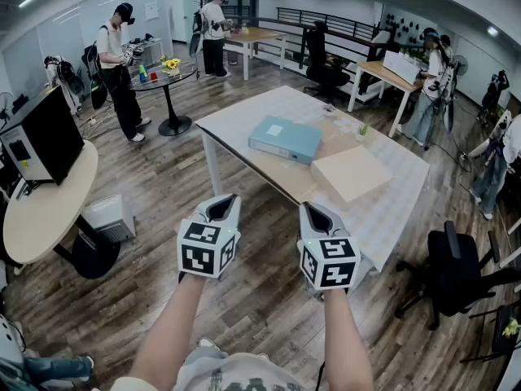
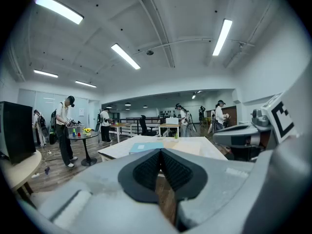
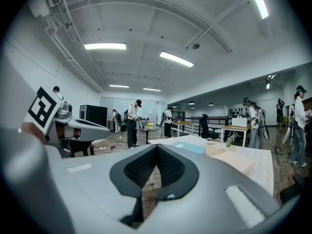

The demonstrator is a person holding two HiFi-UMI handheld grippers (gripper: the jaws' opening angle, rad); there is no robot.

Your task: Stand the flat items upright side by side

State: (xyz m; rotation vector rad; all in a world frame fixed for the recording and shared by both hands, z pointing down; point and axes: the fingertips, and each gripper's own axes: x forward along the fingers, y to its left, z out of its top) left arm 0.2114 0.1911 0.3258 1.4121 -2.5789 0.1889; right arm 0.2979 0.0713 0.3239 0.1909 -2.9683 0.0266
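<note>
Ahead, blue folder (image 1: 285,138), well beyond right tool (image 1: 314,211)

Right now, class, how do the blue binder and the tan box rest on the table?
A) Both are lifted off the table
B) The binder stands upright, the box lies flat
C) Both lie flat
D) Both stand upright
C: in the head view the blue binder and the tan box each lie on a broad face on the table, next to each other, neither standing nor lifted.

Wood-plank floor (image 1: 269,300), white table (image 1: 391,210), round beige table (image 1: 41,210), black office chair (image 1: 452,263), ceiling strip lights (image 2: 125,56).
</note>
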